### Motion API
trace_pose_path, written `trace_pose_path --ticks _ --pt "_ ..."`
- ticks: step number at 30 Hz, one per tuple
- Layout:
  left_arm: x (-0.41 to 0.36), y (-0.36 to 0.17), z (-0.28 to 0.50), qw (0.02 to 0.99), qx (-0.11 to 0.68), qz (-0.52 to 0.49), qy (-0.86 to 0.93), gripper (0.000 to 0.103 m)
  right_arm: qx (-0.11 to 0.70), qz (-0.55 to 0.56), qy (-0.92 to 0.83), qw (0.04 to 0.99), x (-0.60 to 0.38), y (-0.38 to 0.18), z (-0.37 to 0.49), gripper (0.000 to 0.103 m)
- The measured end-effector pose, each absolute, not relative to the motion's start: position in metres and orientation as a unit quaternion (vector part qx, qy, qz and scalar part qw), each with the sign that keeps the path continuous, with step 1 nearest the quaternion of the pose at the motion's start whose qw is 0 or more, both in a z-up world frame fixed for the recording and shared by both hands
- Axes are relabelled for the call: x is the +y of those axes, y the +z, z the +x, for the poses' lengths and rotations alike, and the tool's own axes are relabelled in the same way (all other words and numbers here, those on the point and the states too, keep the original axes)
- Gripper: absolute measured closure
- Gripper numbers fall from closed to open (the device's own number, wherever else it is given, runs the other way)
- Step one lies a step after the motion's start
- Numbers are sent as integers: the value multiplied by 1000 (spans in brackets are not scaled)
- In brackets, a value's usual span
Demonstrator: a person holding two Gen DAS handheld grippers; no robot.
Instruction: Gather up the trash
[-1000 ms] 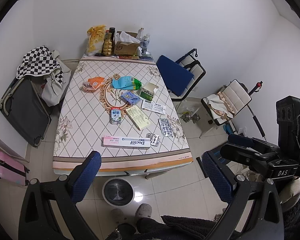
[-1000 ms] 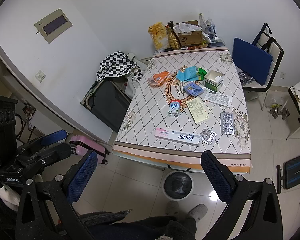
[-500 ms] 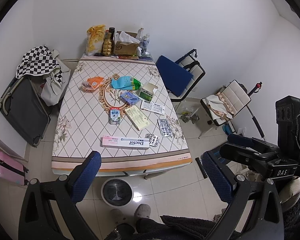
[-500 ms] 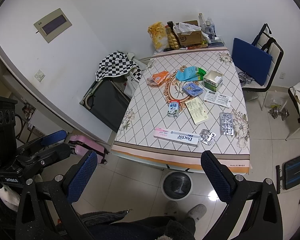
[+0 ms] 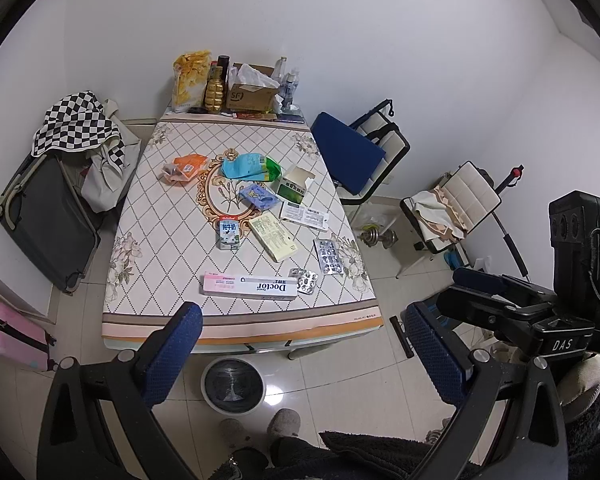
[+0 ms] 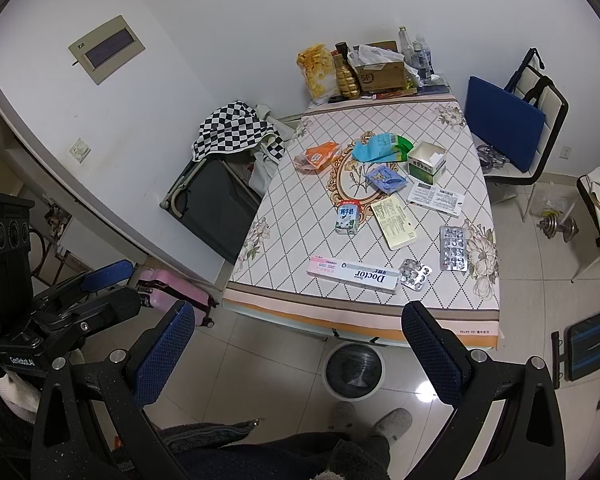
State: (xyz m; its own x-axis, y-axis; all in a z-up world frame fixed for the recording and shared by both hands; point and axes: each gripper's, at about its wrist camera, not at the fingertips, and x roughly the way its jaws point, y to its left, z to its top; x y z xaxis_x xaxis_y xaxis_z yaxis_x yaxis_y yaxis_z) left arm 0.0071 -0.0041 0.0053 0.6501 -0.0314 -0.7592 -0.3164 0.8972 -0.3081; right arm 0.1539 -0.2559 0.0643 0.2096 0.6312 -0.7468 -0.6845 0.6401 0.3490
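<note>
Trash lies scattered on a patterned table (image 5: 148, 264): a pink Doctor box (image 5: 250, 286), blister packs (image 5: 328, 256), a milk carton (image 5: 228, 234), a yellow leaflet (image 5: 272, 238), an open green box (image 5: 296, 186), blue wrappers (image 5: 244, 166) and an orange packet (image 5: 186, 166). A round bin (image 5: 233, 386) stands on the floor at the table's near edge; it also shows in the right wrist view (image 6: 355, 368). My left gripper (image 5: 300, 344) is open and empty, high above the floor before the table. My right gripper (image 6: 298, 346) is open and empty too.
Bottles, a snack bag and a cardboard box (image 5: 248, 94) stand at the table's far end. A chair with a blue cushion (image 5: 348, 152) is right of the table, a dark suitcase (image 5: 48, 216) left. A pink suitcase (image 6: 172, 292), dumbbells (image 6: 558, 226) and my slippered feet (image 5: 260, 428) are on the floor.
Both grippers have drifted slightly back from the table; the table sits a little farther away in both views. Nothing on the table has moved.
</note>
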Motion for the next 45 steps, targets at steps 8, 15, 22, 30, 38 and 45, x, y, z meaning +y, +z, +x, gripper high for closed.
trace_pose_path --ticks 8,15,22,30,38,45 --pt "-5 6 9 884 411 -210 80 0 465 -28 423 777 -256 63 154 0" --pt "-3 5 19 881 418 -185 121 0 468 -19 407 784 -256 57 156 0" --pt "27 -62 66 839 464 -150 241 0 481 -36 291 826 -254 14 191 0" --pt "67 -214 128 718 561 -317 263 0 560 -50 181 807 -249 -100 295 0" --pt "76 -337 183 556 542 -565 277 19 635 -74 144 755 -238 -214 424 0" --pt "81 -375 216 520 526 -587 331 44 671 -112 154 717 -209 -289 499 0"
